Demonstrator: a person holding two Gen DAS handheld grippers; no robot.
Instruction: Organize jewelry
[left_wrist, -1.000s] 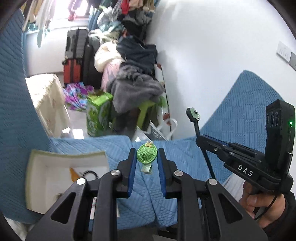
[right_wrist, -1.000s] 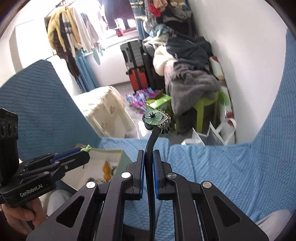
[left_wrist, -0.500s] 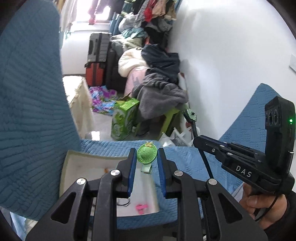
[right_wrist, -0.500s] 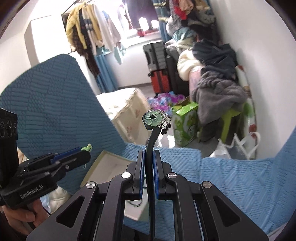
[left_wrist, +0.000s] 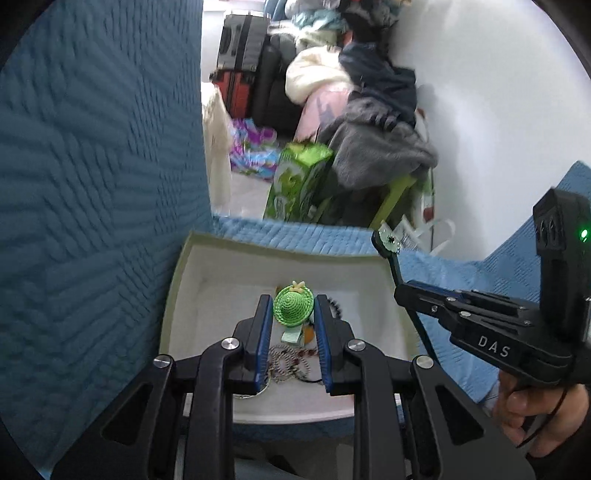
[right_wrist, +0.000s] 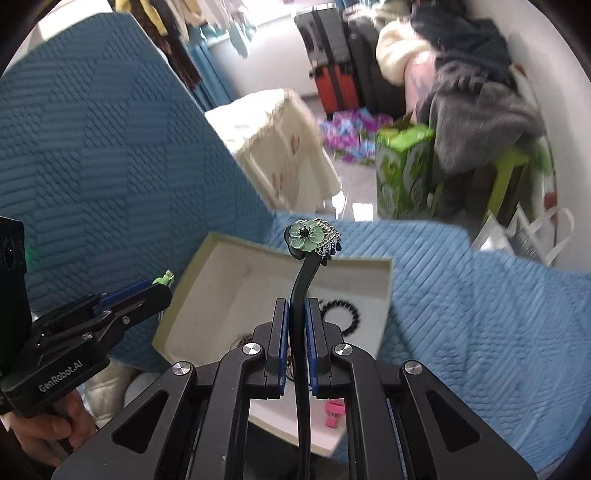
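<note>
Jewelry lies in an open white box (left_wrist: 177, 295) on a blue quilt (right_wrist: 461, 295). Above it, the left gripper (left_wrist: 293, 314) clamps a green hat-shaped clip (left_wrist: 293, 306), and the right gripper (right_wrist: 297, 325) clamps a black hair stick (right_wrist: 301, 288) topped with a green flower.

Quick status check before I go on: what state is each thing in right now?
left gripper: shut on the green hat clip, above the box
right gripper: shut on the black flower hairpin
white box: open, lying on the blue cover
black bead bracelet: lying in the box
pink clip: lying in the box
</note>
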